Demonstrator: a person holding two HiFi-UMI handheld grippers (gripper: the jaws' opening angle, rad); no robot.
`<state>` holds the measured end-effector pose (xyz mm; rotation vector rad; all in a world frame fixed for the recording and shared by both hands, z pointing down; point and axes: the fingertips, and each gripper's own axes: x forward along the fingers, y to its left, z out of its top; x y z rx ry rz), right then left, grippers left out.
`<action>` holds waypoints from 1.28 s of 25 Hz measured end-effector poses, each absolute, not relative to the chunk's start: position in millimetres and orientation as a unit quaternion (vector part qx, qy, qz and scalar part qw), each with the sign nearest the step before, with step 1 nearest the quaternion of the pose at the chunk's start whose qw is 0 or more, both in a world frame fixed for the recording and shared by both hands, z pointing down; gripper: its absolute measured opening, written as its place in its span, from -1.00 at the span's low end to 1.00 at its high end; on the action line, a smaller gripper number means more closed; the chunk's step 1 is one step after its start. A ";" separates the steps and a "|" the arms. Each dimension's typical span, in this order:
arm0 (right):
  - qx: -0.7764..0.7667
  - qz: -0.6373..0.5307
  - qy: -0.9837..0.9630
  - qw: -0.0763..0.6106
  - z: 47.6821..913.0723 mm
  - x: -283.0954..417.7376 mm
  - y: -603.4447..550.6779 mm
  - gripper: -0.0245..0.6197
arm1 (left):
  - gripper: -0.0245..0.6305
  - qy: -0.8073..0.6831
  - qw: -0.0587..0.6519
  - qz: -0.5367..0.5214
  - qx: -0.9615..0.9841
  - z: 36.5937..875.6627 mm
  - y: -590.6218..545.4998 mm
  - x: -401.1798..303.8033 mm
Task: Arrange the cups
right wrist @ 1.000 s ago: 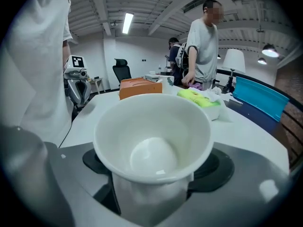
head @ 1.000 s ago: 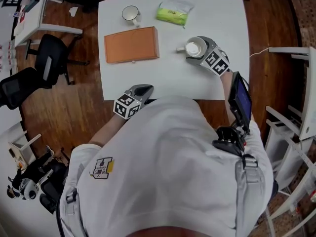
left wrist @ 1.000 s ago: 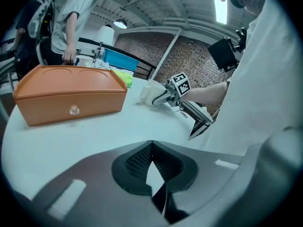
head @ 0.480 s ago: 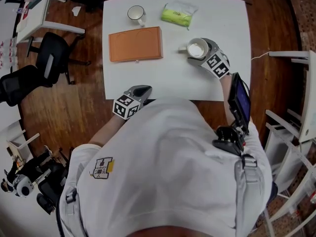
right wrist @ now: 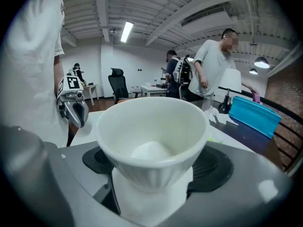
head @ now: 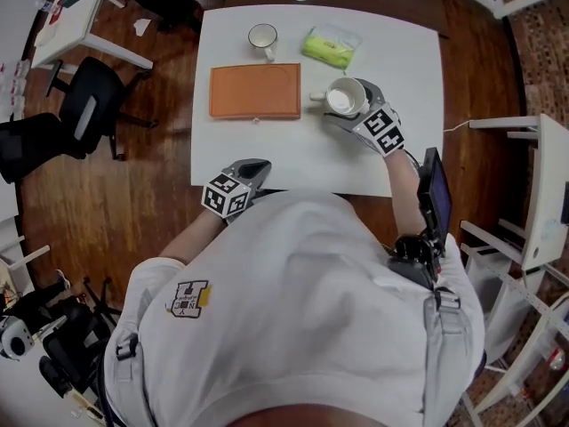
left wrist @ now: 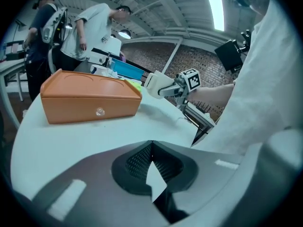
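The right claw (head: 349, 104) is clamped on the white ribbed cup (right wrist: 152, 136) just beside the orange tray's (head: 255, 92) right end, the second cup (head: 262, 36) lies leftward at the bench's (head: 400, 60) far edge, and the left claw (head: 252, 169), jaws together and empty, is at the near edge.

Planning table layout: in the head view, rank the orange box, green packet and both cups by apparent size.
1. Orange box.
2. Green packet, narrowly.
3. Held cup and far cup: the held cup looks bigger, but it is raised nearer the camera, so I won't rank them.
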<state>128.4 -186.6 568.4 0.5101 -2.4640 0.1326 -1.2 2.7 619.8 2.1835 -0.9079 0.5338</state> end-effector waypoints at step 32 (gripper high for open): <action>0.134 0.044 -0.945 0.294 557.4 -139.4 -212.1 0.48 | -0.93 -0.507 0.375 0.099 0.770 616.1 36.7 -178.0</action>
